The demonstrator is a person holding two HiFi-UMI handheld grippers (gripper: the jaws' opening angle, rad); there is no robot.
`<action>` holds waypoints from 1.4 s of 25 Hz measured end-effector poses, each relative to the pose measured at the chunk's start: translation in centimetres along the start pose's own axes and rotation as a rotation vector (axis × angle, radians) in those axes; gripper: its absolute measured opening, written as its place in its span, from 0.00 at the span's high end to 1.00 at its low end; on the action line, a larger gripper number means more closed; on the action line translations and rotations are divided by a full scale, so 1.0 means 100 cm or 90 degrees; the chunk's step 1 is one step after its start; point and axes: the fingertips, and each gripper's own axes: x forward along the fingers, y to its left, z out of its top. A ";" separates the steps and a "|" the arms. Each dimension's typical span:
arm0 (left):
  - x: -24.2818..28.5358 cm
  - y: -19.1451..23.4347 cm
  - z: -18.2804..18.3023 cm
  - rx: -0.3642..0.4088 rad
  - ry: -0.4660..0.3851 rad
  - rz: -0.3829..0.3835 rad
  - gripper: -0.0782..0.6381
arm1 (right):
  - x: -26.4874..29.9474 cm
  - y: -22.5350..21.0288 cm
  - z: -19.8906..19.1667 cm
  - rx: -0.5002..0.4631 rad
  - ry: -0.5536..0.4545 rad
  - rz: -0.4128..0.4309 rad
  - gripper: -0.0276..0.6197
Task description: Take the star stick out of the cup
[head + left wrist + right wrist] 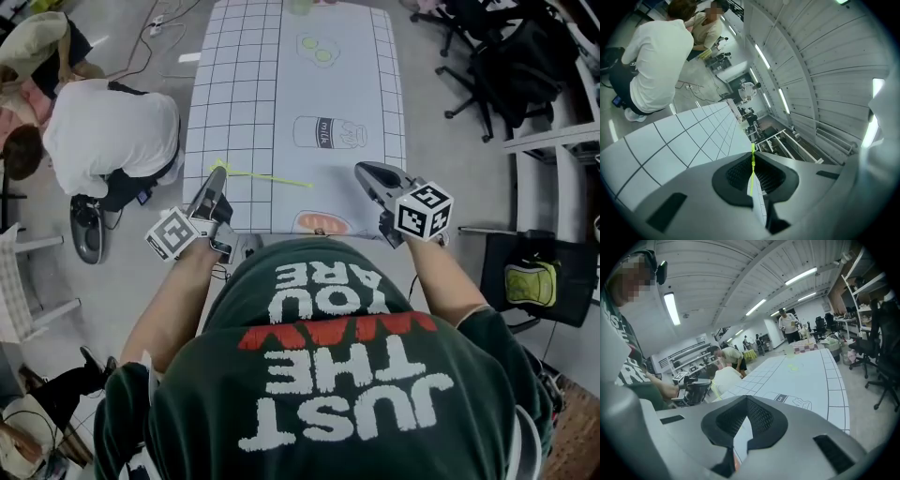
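Observation:
A thin yellow-green stick [272, 178] lies nearly level just over the near end of the white gridded table [244, 103]. My left gripper [219, 174] is shut on it close to its left end, which looks thicker. In the left gripper view the stick [752, 165] runs straight up between the closed pads of the left gripper [753, 175]. My right gripper [362, 170] hovers over the table's near right corner, apart from the stick. In its own view the right gripper [743, 422] is shut on nothing. A small pale thing [300, 6], possibly the cup, stands at the table's far end.
The mat shows printed pictures, among them a milk bottle [328, 131]. A person in a white shirt [108, 136] crouches at the table's left side. Black office chairs [506, 66] stand to the right, and a chair with a yellow-green item [530, 281] is near my right arm.

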 end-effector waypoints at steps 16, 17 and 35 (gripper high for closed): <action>0.002 -0.011 0.003 0.006 -0.002 -0.022 0.87 | -0.006 -0.004 0.002 -0.032 -0.003 -0.027 0.91; 0.002 -0.011 0.003 0.006 -0.002 -0.022 0.87 | -0.007 -0.004 0.002 -0.033 -0.002 -0.027 0.91; -0.002 -0.009 0.004 0.004 -0.008 -0.021 0.87 | -0.006 -0.003 0.002 -0.038 -0.002 -0.027 0.91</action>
